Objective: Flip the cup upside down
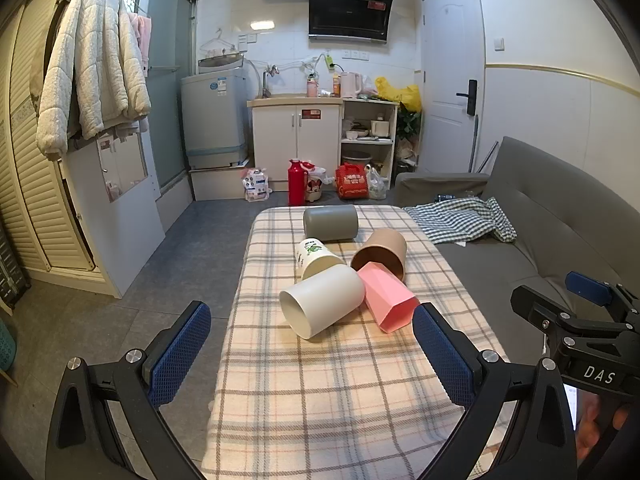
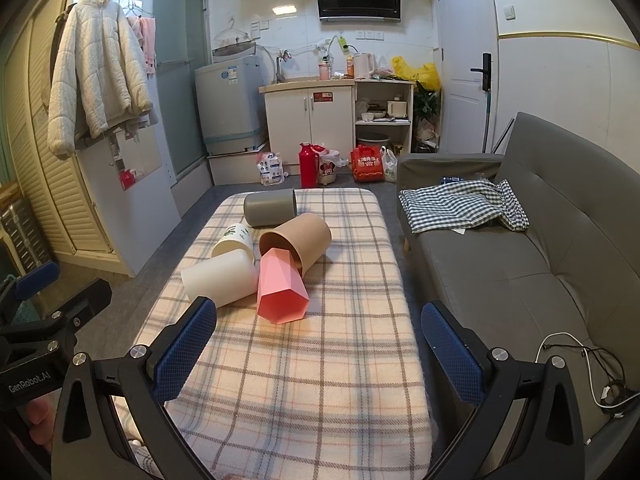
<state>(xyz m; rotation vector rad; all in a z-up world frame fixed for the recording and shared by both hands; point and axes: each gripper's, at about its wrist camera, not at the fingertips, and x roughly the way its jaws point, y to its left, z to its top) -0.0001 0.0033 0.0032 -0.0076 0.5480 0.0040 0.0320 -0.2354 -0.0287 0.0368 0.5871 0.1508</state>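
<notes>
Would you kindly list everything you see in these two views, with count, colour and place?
cups: five, lying on their sides in a cluster mid-table: grey cup farthest, brown cup, printed cream cup, white cup nearest, pink cup with its base in the brown cup's mouth
table: one, plaid cloth, centre
sofa: one, grey, right of the table
checked cloth: one, green-white, on the sofa
flask: one, red, on the floor
jacket: one, cream, hanging left
left gripper: open, above the table's near end
right gripper: open, likewise
</notes>
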